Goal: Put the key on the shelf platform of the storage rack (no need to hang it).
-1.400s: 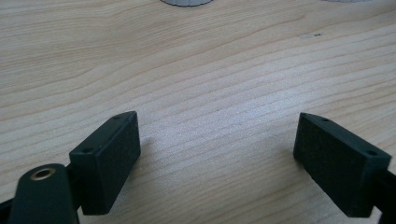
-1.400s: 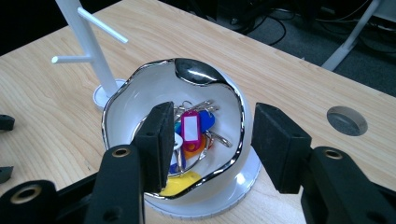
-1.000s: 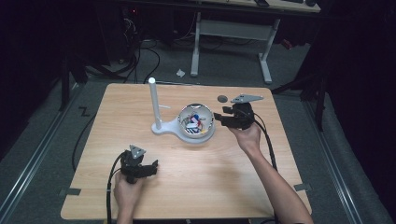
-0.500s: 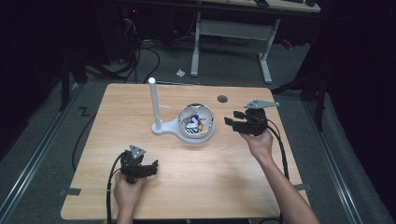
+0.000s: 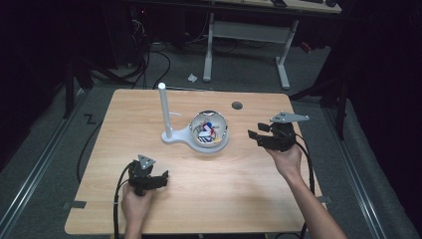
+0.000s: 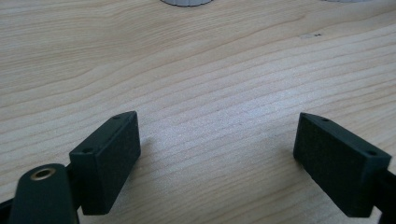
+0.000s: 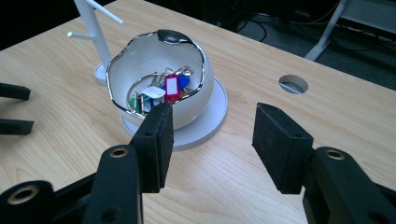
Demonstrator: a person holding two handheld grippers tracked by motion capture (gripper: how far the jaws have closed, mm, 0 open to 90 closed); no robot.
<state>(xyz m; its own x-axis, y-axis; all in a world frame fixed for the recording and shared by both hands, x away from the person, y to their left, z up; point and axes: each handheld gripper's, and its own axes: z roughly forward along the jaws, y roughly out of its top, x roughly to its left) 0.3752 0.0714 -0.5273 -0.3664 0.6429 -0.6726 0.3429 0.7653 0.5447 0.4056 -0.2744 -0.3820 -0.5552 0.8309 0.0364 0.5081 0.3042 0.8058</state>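
Note:
A white bowl (image 5: 222,130) (image 7: 140,63) with a wavy silver rim sits on a round white base mid-table and holds several keys with coloured tags (image 7: 169,88). Beside it a white post (image 5: 163,107) with side pegs rises from the same base. My right gripper (image 5: 254,136) (image 7: 212,135) hovers open to the right of the bowl, jaws pointing at it, nothing between them. My left gripper (image 5: 162,178) (image 6: 219,158) rests low near the front left of the table, open over bare wood.
The light wooden table (image 5: 239,179) has a round cable hole (image 5: 237,105) at the back right. Beyond the far edge stand dark floor, cables and a white desk frame (image 5: 249,35). My left gripper's jaw tips (image 7: 14,109) reach in at the left edge of the right gripper view.
My right hand has drawn the gripper back from the bowl toward the right, a little nearer the front of the table. The left gripper has stayed put.

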